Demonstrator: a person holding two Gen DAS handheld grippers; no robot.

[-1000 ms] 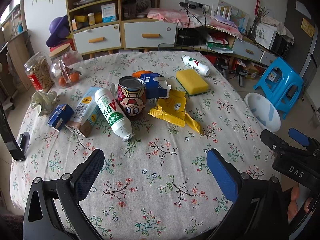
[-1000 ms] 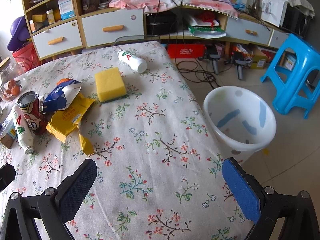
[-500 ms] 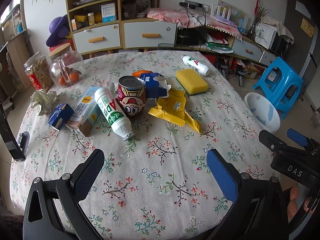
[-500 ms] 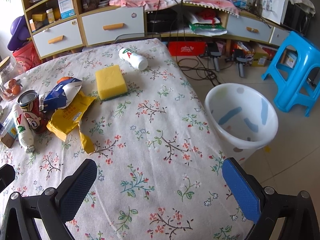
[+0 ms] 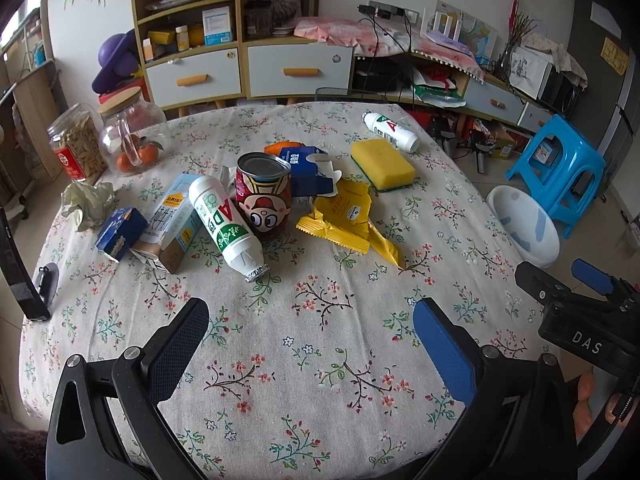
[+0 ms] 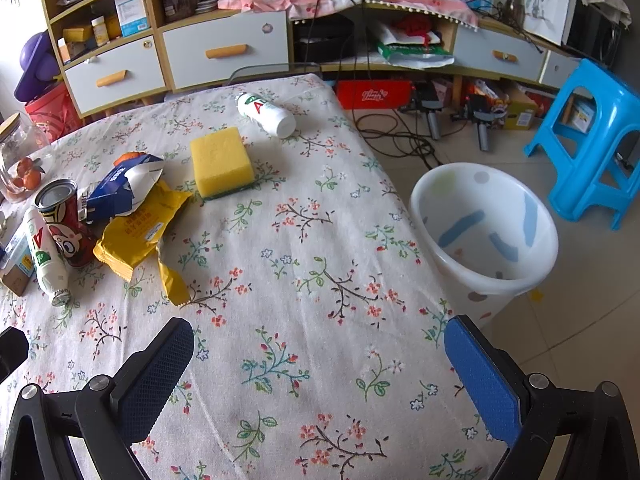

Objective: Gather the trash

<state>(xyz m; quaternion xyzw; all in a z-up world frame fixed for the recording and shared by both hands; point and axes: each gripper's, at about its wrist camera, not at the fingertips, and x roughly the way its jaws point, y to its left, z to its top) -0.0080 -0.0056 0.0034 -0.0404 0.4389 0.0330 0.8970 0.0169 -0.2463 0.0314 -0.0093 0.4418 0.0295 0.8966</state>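
- Trash lies on the flowered tabletop (image 5: 320,340); beside the table a white bin (image 6: 484,236) stands on the floor, with no trash visible inside.
- Yellow wrapper (image 5: 344,220), cartoon can (image 5: 262,196), white bottle (image 5: 224,224) and milk carton (image 5: 172,224) cluster at mid-table.
- Left gripper (image 5: 312,340) and right gripper (image 6: 320,376) hover spread and empty.
- Since a second ago almost nothing has shifted; collecting has not begun.
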